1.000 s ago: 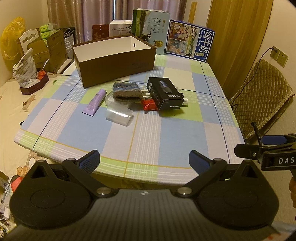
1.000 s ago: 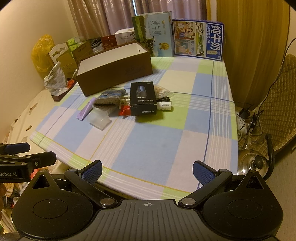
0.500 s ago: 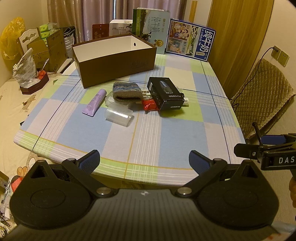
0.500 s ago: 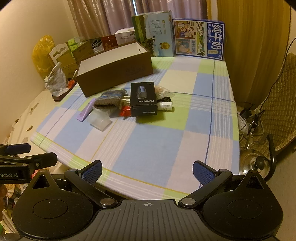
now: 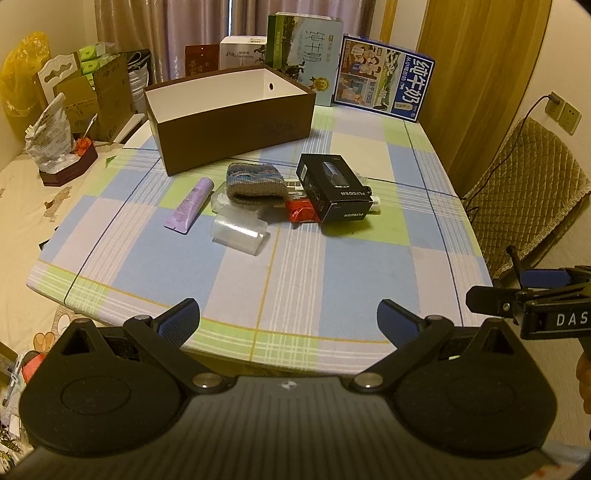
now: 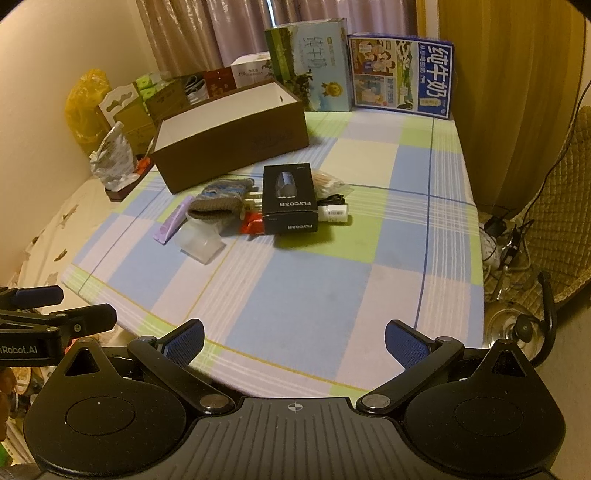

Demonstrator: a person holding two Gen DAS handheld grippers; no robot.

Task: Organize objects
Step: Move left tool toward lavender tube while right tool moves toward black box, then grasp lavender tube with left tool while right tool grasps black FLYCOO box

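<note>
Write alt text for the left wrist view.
An open left hand-held gripper hovers at the near edge of a checked table. Mid-table lie a purple tube, a clear plastic case, a knitted item and a black box, in front of an open brown box.

Checked tablecloth, quilted chair, curtains behind, warm dim light

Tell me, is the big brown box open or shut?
Open. The brown box has no lid on top, and its white inside walls show. Its floor is hidden, so I cannot tell whether anything is in it.
</note>
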